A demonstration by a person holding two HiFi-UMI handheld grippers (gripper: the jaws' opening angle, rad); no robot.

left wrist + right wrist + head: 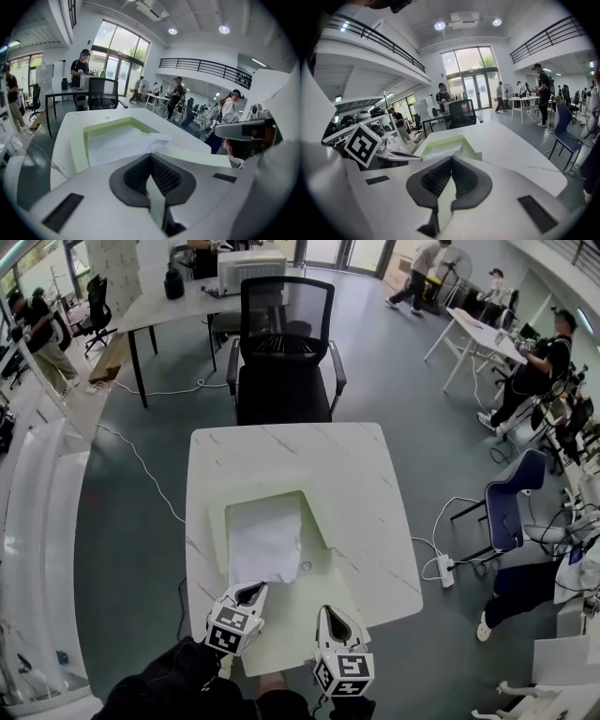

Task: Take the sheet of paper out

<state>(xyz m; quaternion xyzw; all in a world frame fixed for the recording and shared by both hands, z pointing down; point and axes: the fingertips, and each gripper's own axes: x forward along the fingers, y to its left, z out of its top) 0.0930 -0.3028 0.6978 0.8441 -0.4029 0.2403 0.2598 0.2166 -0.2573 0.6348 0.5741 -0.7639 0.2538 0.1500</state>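
- Lower middle of the head view: left gripper [247,593], jaws closed on the near edge of a pale green folder [309,601]. A strip of that green was pinched between its pads in the left gripper view.
- Just to its right: right gripper [330,617], jaws likewise clamped on the folder's near edge, with a green strip between its pads.
- Middle of the frame: sheet of paper [265,542], white and creased. It lay inside the folder's open pocket, and neither gripper touched it.
- Beneath: white marbled table [361,474], with the folder on its near half.
- Right side: power strip [445,570] on the floor, and a blue chair [511,507] beyond it.
- Upper middle: black office chair [284,352] at the table's far side.
- Top: a desk [178,301] and several people, well apart from the table.
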